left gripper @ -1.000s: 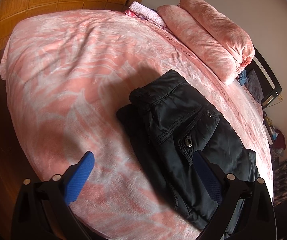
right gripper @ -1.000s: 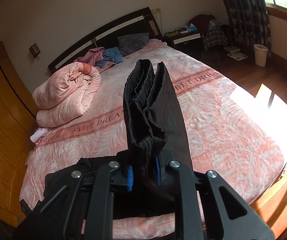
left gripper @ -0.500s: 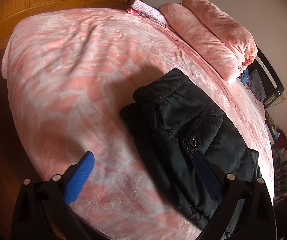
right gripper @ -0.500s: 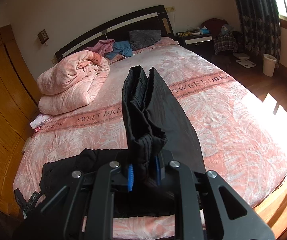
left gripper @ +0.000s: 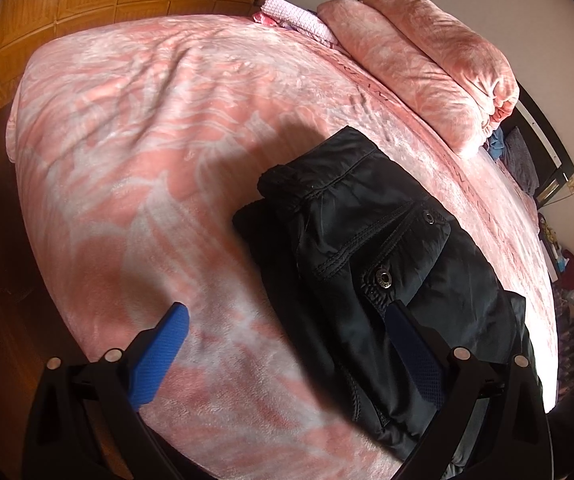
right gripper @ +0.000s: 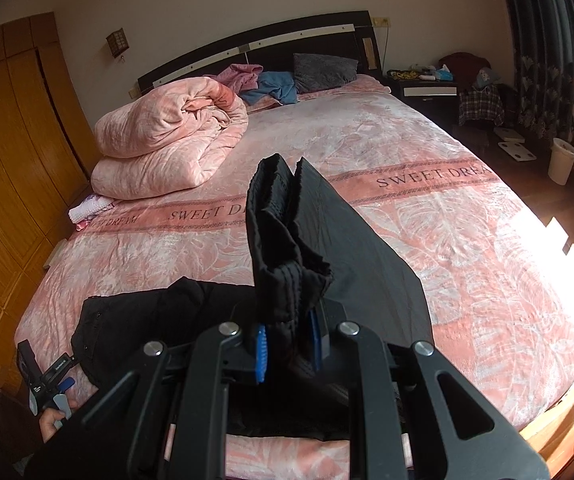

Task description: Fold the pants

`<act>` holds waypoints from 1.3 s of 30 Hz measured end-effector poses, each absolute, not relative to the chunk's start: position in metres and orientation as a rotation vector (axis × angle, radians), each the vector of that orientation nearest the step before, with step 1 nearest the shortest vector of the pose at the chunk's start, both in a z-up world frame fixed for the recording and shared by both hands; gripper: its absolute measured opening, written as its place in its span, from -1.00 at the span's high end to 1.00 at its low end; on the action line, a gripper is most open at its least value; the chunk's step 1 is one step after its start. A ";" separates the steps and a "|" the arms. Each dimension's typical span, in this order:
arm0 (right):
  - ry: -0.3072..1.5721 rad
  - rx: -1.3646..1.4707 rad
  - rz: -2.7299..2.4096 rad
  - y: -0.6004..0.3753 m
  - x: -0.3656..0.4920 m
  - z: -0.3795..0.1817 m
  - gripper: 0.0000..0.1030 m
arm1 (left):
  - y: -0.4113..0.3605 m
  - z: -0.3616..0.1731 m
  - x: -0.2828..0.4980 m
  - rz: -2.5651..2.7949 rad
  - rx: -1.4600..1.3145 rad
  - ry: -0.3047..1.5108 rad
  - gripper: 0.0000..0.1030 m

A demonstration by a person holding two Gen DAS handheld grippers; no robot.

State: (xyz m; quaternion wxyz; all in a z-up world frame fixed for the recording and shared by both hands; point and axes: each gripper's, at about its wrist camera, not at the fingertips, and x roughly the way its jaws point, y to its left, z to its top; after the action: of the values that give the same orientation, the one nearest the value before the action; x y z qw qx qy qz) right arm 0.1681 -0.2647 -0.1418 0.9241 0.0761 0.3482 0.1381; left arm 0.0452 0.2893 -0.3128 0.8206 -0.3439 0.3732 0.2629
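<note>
Bedding in pink with a white leaf print covers the wide bed point(right gripper: 427, 208), and across the last second the right wrist view has pulled back and tilted down, so more of the mattress shows beyond the lifted cloth. Black padded pants point(left gripper: 371, 256) lie near the foot edge, one end bunched and stacked with two metal snaps facing up; their other end rises in the right gripper point(right gripper: 287, 350), whose jaws are clamped on the gathered ribbed waistband. That raised end has sunk lower in the view than before, which suggests the fold is being carried over toward the stacked part. The left gripper point(left gripper: 287, 354) has barely moved; its jaws stand wide apart, one blue pad over bare bedding, the other over the black cloth, holding nothing. Farther up the bed sits a rolled pink plush duvet point(right gripper: 167, 140), well apart from the pants, with a small folded pink towel point(right gripper: 89, 208) beside it, then crumpled pink and blue clothes point(right gripper: 265, 84) and a grey pillow point(right gripper: 323, 70) at the dark headboard. Nothing lies between the lifted end and the stacked end.
</note>
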 end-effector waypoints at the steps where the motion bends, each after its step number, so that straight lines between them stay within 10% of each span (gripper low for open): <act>1: 0.714 0.149 0.286 -0.263 0.168 -0.143 0.71 | 0.289 -0.312 0.046 0.560 -0.729 0.795 -0.92; 39: 0.765 -0.120 0.297 -0.184 0.160 -0.179 0.71 | 0.286 -0.311 0.045 0.540 -0.737 0.793 -0.92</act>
State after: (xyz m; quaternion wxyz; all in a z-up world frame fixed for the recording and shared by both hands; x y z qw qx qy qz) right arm 0.1597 -0.1837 -0.1792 0.9153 -0.0582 0.3715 0.1443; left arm 0.0454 0.2858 -0.3113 0.8226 -0.3465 0.3726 0.2540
